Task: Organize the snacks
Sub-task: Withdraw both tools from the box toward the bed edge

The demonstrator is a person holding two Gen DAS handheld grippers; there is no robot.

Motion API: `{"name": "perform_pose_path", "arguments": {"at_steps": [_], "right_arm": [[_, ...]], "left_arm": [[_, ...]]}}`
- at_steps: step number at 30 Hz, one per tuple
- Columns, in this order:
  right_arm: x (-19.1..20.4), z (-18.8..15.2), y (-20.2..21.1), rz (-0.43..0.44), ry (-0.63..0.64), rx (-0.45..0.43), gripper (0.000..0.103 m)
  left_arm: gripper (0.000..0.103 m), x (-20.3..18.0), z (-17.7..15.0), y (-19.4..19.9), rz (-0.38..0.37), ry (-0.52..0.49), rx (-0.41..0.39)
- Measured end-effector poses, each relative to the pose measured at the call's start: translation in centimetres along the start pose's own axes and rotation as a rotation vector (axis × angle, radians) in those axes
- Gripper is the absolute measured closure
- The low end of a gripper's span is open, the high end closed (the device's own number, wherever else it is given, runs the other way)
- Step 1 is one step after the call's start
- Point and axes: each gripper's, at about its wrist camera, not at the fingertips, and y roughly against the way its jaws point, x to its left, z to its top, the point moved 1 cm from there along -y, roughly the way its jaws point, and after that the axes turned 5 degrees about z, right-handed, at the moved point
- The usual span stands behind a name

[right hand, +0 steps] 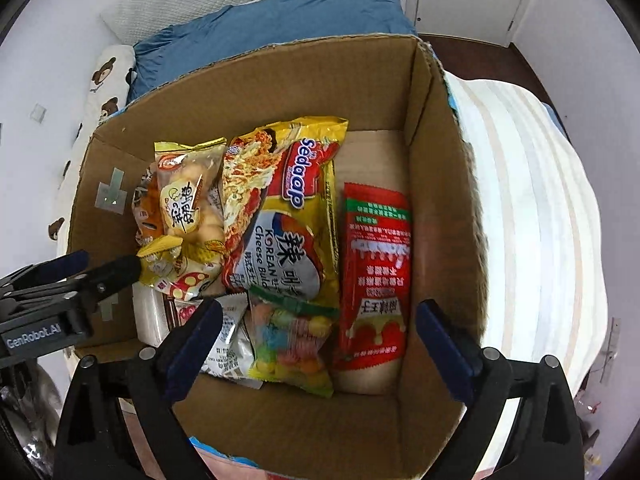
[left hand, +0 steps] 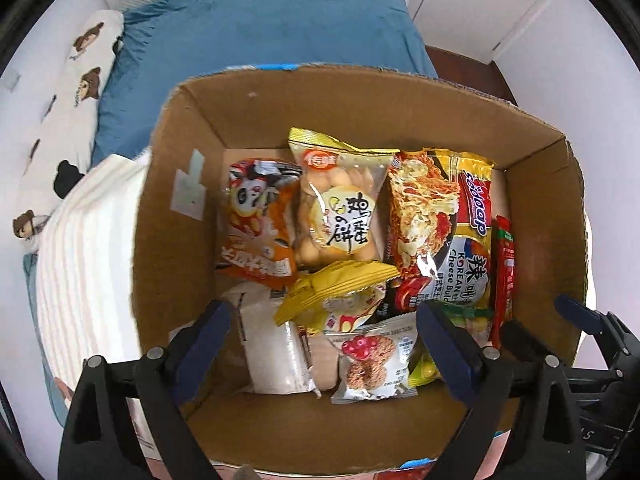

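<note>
Blue duvet (left hand: 272, 32), bear-print pillow (left hand: 80, 80), striped white blanket (right hand: 532, 208).

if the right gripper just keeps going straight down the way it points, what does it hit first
Most likely the colourful candy bag, which lies at the box bottom between the open right gripper fingers, with the red sauce packet just beside it. Depth is hard to judge through the fisheye, so the packet's edge could touch too.

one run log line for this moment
left gripper open, empty | right gripper open, empty | both over cardboard box | snacks inside
</note>
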Motion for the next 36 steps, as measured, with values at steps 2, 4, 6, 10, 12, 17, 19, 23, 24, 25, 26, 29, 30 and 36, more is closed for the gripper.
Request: {"name": "perform_pose_path", "arguments": {"at_steps": [2,4,6,10,12,17,19,23,24,25,26,29,30,36], "right_arm": [[0.3,-0.4,0.3,-0.011,0.010,-0.012,0.003],[0.4,-1.0,0.7,-0.005,0.012,-0.016,0.003],[0.6,-1.8,1.5,-0.002,0.018,-0.031,0.002],[1.1,-3.4,2.8,-0.004,0.030,-0.074,0.002],[1.3,-4.5,3.7,-0.011,0.040,-0.102,0.002],[1.5,-7.2,5.9,-0.004,0.045,-0.156,0.002],[1.5,-8.3,7.0,0.009,0.039,-0.182,0.002],[1.8,-10.4,9.2,0.029,0.045,-0.226,0.002],[1.9,-10.9,9.6,0.037,0.048,-0.229,0.002],[1.9,-11.7,10.1,0.043,0.043,-0.245,0.002],[2.0,-12.4,10.4,0.055,0.043,-0.246,0.002],[1.7,-15.2,11.1,0.094,0.027,-0.230,0.002],[1.5,-16.5,11.1,0.107,0.019,-0.217,0.002],[-1.3,-25.7,7.0,0.135,-0.079,-0.077,0.002]], "left_arm": [[0.008,0.0,-0.6,1.0,0.001,-0.004,-0.017],[0.008,0.1,-1.4,1.8,-0.006,-0.004,-0.032],[0.008,0.2,-2.4,2.7,-0.008,-0.002,-0.056],[0.008,0.2,-4.5,4.6,-0.001,0.000,-0.121],[0.008,0.3,-5.8,5.8,0.026,-0.001,-0.173],[0.008,0.4,-9.0,8.2,0.036,-0.004,-0.249],[0.008,0.5,-10.2,9.0,0.038,-0.010,-0.269],[0.008,0.7,-12.2,10.9,0.028,-0.009,-0.301],[0.008,0.8,-12.8,11.3,0.021,-0.008,-0.308],[0.008,0.8,-13.5,11.8,0.019,-0.011,-0.316],[0.008,0.8,-14.0,12.2,0.019,-0.013,-0.323],[0.008,0.5,-16.6,12.8,0.027,-0.027,-0.342],[0.008,0.2,-17.7,12.7,0.037,-0.039,-0.342],[0.008,-2.2,-25.1,9.0,0.125,-0.152,-0.292]]}}
